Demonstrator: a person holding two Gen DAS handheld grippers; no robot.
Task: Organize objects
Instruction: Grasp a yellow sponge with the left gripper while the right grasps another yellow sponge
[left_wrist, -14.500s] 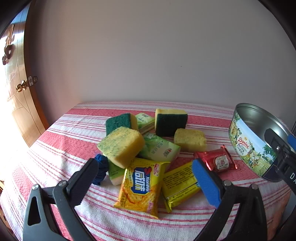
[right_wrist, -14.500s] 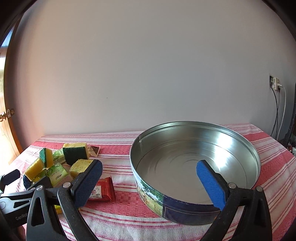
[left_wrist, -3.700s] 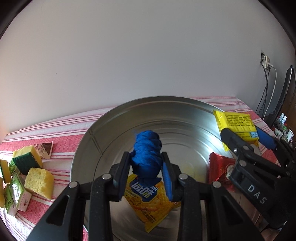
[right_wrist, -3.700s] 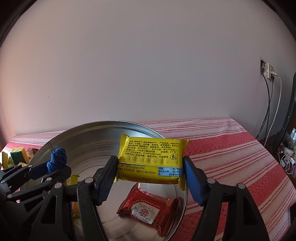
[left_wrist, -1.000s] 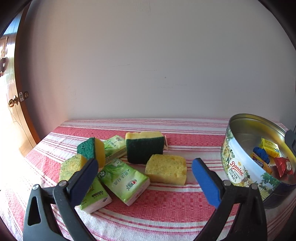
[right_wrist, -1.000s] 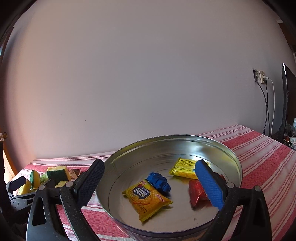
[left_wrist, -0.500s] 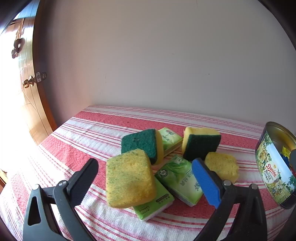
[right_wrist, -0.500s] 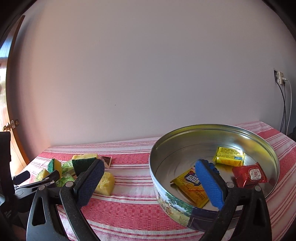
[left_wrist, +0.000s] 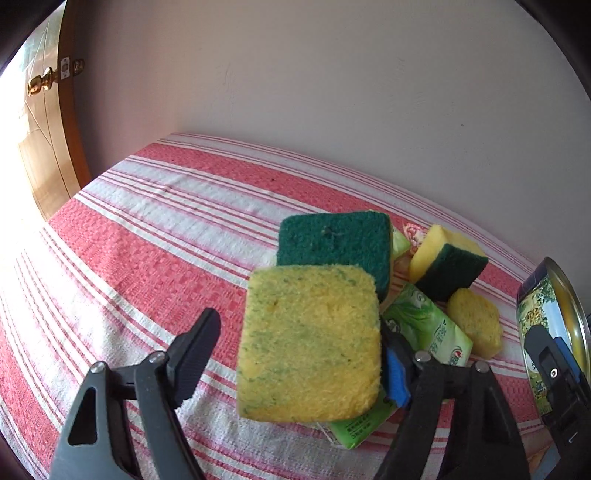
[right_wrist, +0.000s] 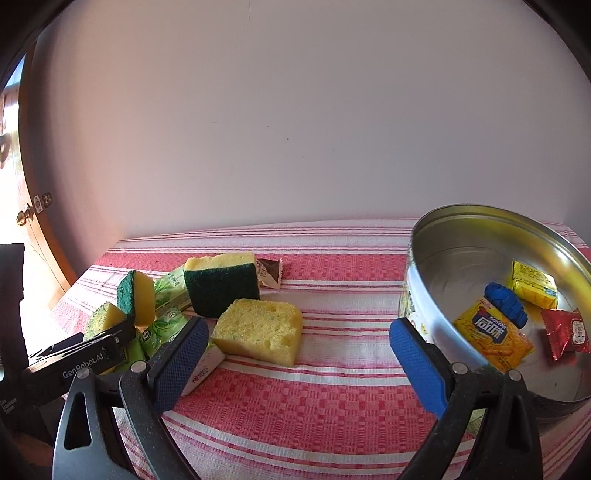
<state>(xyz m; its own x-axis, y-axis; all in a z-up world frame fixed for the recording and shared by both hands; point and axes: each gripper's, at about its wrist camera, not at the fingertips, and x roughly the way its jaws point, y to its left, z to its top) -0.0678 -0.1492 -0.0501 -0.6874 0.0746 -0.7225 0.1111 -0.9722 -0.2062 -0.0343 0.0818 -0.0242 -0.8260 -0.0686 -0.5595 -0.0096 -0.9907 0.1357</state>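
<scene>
Counting four sponges (right_wrist: 257, 330) (one between closing left tongs (left_wrist: 301, 349)).

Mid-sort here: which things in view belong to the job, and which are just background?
Job:
- cookie tin
- sponges, e.g. yellow sponge
- green tissue packs
- brown sachet
- snack packets and blue bundle in the tin

Background:
- striped tablecloth
- door
- wall

I am in a home: striped tablecloth (right_wrist: 332, 387), plain wall (right_wrist: 295, 129), wooden door (left_wrist: 48, 140) with brass knob (left_wrist: 38, 84).
</scene>
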